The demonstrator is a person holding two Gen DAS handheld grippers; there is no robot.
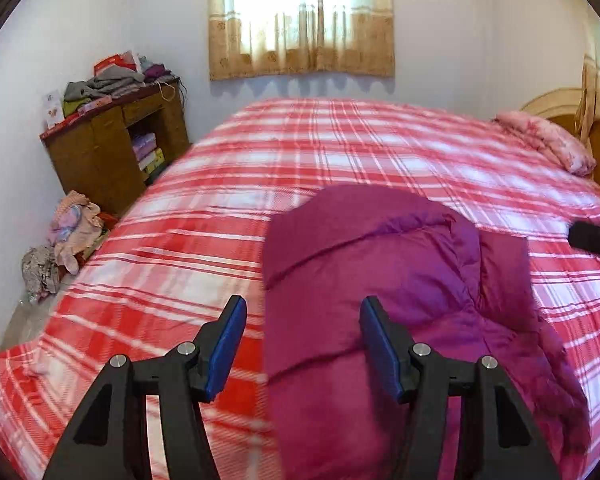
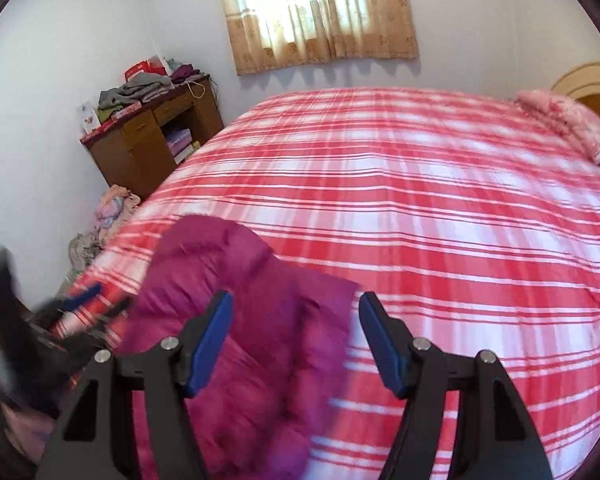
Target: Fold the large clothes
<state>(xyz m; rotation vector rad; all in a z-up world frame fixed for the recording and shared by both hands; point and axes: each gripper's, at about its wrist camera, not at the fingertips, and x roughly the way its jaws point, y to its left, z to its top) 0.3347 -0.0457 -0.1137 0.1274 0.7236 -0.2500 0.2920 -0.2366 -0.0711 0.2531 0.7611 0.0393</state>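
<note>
The magenta padded jacket (image 1: 400,280) lies on the near part of the bed, on the red plaid bedspread (image 1: 188,240), already partly doubled over on itself. Its long axis runs from the near edge toward the far wall.

Going left to right: my left gripper (image 1: 302,344) hangs above the jacket's left margin, its fingers spread wide and holding nothing. Its left pad is over bare bedspread; its right pad is over fabric. The jacket therefore lies ahead and to the right of this gripper.

My right gripper (image 2: 296,340) is likewise spread and empty. In its view the jacket (image 2: 236,320) sits ahead and to the left, with the jacket's right edge falling between the pads.

I judge the two grippers about equally near, one at each long side. The next fold calls for each to take its own edge.
</note>
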